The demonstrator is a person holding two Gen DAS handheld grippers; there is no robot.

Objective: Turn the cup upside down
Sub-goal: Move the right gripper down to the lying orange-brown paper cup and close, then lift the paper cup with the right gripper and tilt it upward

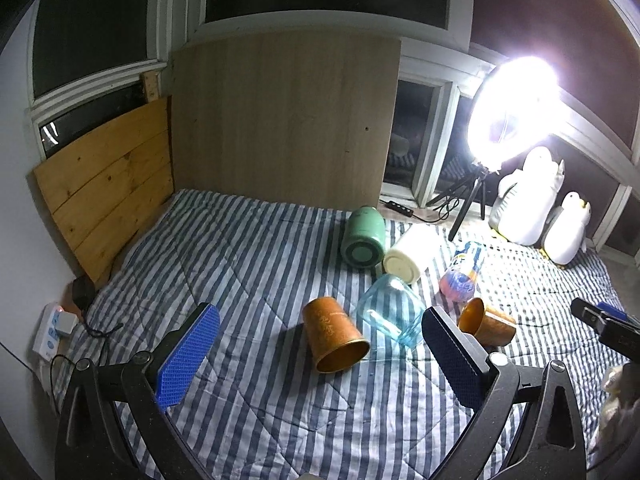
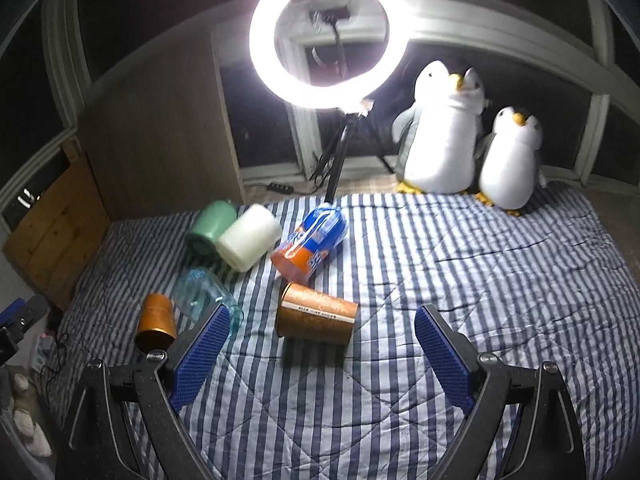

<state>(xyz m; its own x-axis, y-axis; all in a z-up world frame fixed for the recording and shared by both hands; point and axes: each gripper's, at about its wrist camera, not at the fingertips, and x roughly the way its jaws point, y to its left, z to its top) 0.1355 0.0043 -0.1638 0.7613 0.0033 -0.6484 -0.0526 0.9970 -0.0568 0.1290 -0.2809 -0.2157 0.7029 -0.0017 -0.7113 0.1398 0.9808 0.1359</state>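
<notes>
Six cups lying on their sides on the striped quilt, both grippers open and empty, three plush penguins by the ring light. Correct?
Not quite: there are two plush penguins, not three, standing right of the ring light in the right wrist view. The rest holds: six cups, including the near copper cup, lie on their sides on the striped quilt, and the left gripper and right gripper are open and empty.

Six cups, all on their sides on striped quilt [image 1: 248, 264], placed rel. to clear blue cup [image 1: 390, 310]. Green cup [image 1: 362, 236] and white cup [image 1: 410, 254] lie behind it, touching each other. Printed blue-orange cup [image 1: 462, 278] to its right. Two copper cups: one [image 1: 334, 334] left-front, other [image 1: 486, 322] right-front.
</notes>
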